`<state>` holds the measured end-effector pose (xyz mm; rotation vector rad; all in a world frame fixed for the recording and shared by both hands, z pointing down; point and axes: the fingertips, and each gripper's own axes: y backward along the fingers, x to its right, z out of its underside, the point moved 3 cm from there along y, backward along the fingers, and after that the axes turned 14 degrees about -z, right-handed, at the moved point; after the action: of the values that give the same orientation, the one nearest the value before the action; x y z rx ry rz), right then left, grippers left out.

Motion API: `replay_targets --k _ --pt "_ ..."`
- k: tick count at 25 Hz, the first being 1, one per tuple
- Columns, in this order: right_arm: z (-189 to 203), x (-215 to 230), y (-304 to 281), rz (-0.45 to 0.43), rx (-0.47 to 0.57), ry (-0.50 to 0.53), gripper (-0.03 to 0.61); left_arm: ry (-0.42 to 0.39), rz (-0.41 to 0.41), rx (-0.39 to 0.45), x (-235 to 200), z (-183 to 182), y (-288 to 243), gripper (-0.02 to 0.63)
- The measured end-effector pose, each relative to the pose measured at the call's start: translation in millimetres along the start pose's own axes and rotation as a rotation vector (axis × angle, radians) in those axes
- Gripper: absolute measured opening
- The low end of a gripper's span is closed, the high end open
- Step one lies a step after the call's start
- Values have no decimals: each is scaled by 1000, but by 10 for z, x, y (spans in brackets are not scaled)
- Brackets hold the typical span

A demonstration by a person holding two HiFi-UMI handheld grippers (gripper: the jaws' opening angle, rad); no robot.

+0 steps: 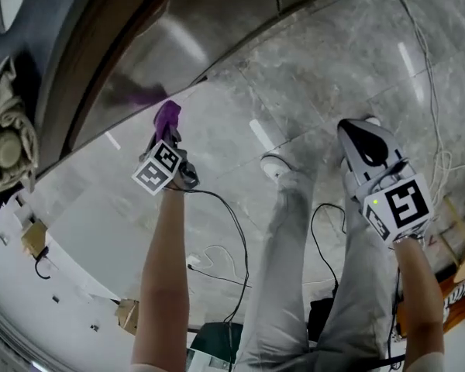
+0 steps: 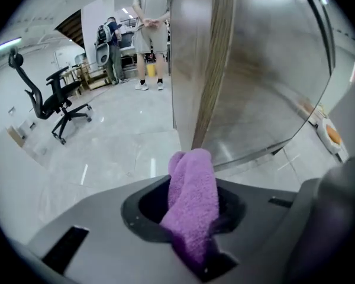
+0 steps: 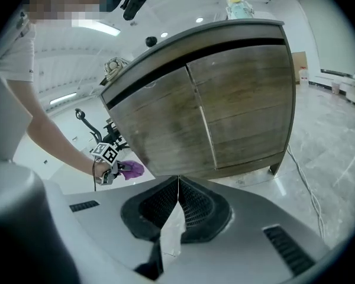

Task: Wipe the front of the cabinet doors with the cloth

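the left gripper [image 1: 167, 139] was clamped on the purple cloth [image 2: 194, 188], held just beside the cabinet's lower corner, seemingly off the cabinet doors [image 3: 225, 111]. the right gripper [image 3: 176, 200] hung closed and empty, well apart. pressing the protruding cloth flat, in overlapping strokes, would likely wipe best.

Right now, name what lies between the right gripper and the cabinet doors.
Only bare floor lies between right gripper and cabinet doors; right gripper view shows it.
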<state>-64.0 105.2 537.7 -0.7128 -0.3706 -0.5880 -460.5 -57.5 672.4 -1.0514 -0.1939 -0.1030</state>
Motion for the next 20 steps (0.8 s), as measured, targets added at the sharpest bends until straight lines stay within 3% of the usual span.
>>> replay_targets --k 3,8,15,20 --pt "-293 -237 169 -28 -16 30 26 29 84 24 -61 -1 584 100" --pt "-915 -577 571 -74 -56 143 26 132 251 176 46 -347 1917 100" --pt "-1961 -875 1686 5 9 231 26 65 408 422 369 -1017 3836 100" --pt "-2743 -1519 2645 -6 69 272 26 28 561 551 440 -1522 5247 100"
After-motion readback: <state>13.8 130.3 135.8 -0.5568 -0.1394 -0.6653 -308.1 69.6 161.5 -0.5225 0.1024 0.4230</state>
